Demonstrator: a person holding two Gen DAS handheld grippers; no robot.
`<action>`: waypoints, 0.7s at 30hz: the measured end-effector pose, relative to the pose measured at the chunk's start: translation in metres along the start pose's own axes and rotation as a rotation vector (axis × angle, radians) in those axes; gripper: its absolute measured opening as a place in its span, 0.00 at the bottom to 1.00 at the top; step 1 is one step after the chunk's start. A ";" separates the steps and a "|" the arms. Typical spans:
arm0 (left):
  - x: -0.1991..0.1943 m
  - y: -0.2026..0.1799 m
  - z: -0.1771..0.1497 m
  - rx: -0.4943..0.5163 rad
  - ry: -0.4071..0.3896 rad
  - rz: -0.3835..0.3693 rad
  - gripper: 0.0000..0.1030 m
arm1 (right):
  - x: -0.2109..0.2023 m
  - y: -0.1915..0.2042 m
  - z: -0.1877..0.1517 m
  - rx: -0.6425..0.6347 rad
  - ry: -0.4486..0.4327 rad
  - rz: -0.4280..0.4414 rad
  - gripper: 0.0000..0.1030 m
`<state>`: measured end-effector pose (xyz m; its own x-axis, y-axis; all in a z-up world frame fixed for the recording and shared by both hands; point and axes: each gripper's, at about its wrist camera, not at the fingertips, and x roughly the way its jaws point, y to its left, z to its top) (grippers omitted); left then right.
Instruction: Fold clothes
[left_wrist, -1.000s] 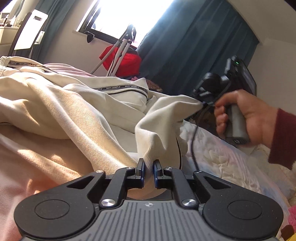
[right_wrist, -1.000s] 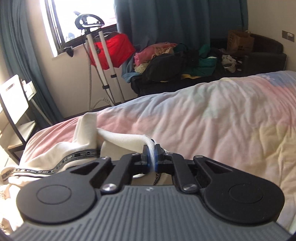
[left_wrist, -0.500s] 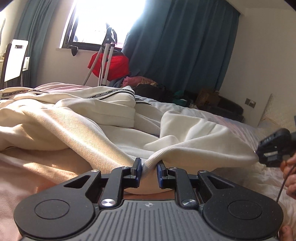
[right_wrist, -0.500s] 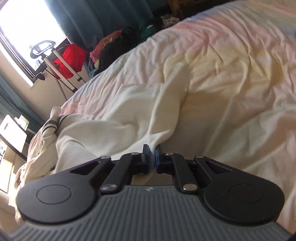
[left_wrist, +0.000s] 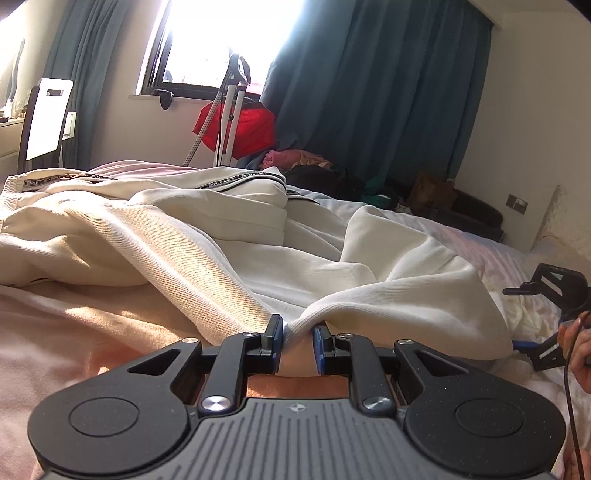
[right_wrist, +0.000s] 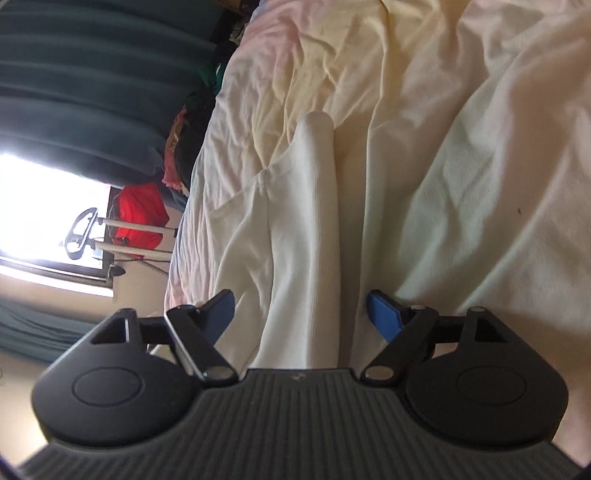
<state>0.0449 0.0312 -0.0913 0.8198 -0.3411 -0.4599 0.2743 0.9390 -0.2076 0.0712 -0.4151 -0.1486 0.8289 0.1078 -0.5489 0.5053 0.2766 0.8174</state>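
Cream sweatpants with a black lettered stripe lie crumpled on the bed. My left gripper sits low at the near hem, jaws slightly parted with a fold of the cream fabric between them. My right gripper is rolled sideways and open wide; the ribbed cuff end of the cream sweatpants lies flat on the bedsheet between its fingers, untouched. The right gripper also shows in the left wrist view at the right edge, held by a hand.
A pink and pale yellow bedsheet covers the bed. Beyond it are teal curtains, a bright window, a white stand with a red bag, a heap of clothes and a white chair.
My right gripper has opened and let go of the cuff, rolling sideways above the bed. My left gripper's jaws have parted slightly around the hem and it has lowered toward the bed.
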 end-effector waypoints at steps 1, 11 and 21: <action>0.000 0.000 0.000 -0.001 0.001 0.001 0.18 | 0.006 0.002 0.007 -0.024 -0.021 -0.016 0.65; 0.001 0.001 -0.004 -0.002 0.013 0.004 0.18 | 0.060 -0.002 0.054 -0.104 -0.068 -0.028 0.10; 0.014 -0.006 0.001 -0.025 0.067 -0.139 0.73 | -0.005 0.019 0.093 -0.164 -0.518 0.055 0.06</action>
<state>0.0550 0.0212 -0.0954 0.7391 -0.4703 -0.4822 0.3692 0.8816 -0.2940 0.0985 -0.4992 -0.1141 0.8839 -0.3468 -0.3138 0.4478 0.4340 0.7818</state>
